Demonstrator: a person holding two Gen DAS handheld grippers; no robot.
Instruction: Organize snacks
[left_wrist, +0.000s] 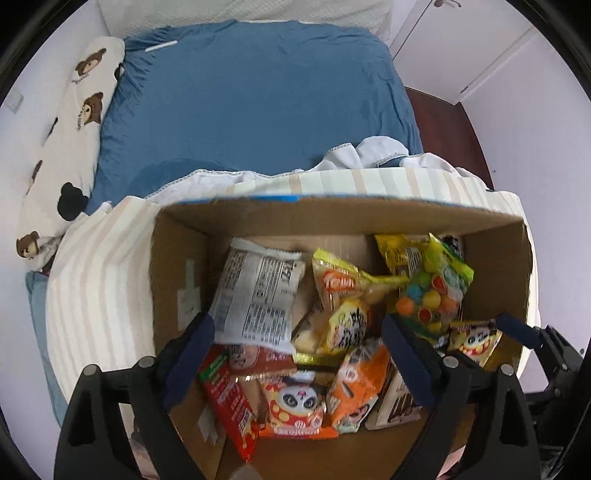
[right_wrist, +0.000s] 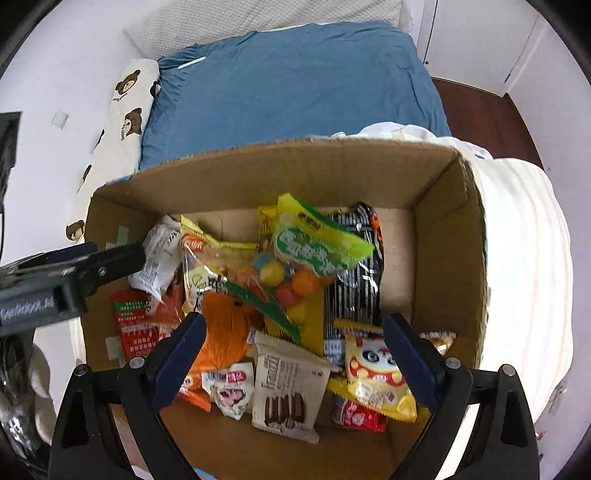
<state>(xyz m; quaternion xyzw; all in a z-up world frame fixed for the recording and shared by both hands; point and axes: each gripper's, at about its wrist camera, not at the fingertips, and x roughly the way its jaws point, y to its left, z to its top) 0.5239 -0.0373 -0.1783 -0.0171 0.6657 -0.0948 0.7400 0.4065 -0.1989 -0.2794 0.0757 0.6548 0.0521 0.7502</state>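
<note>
From my left wrist camera I see my left tongs (left_wrist: 297, 345) spread wide, both dark blue padded fingers apart and nothing between them. They hang above the open brown corrugated cardboard box (left_wrist: 177, 266), which stands on a soft cream striped blanket (left_wrist: 99, 280). Just ahead of my left finger lies a crinkled white foil packet with black print (left_wrist: 258, 295). Between the fingers there is a glossy yellow packet with black characters (left_wrist: 345, 325), and nearer to me a flat orange packet with a panda face (left_wrist: 299, 402). Ahead of the right finger I see a clear bag of round coloured candies with yellow-green top (left_wrist: 428, 288). Beyond the box is the smooth blue bed sheet (left_wrist: 258, 103), and far to the left a long white pillow with brown bear print (left_wrist: 70, 140).

From my right wrist camera, my right tongs (right_wrist: 295, 352) are also wide open and hold nothing; they hover over the near part of the same box (right_wrist: 447, 236). Between the fingers lies a beige matt wrapper with chocolate biscuits pictured (right_wrist: 286, 391), and touching the right finger a shiny yellow packet with a panda face (right_wrist: 373, 373). Ahead stands a black and white striped packet (right_wrist: 354, 284), partly under the candy bag (right_wrist: 295, 258). Left of my left finger is a red flat packet with white print (right_wrist: 135, 325). My other tongs (right_wrist: 110, 262) come in from the left over the box wall; here I cannot tell their opening.
</note>
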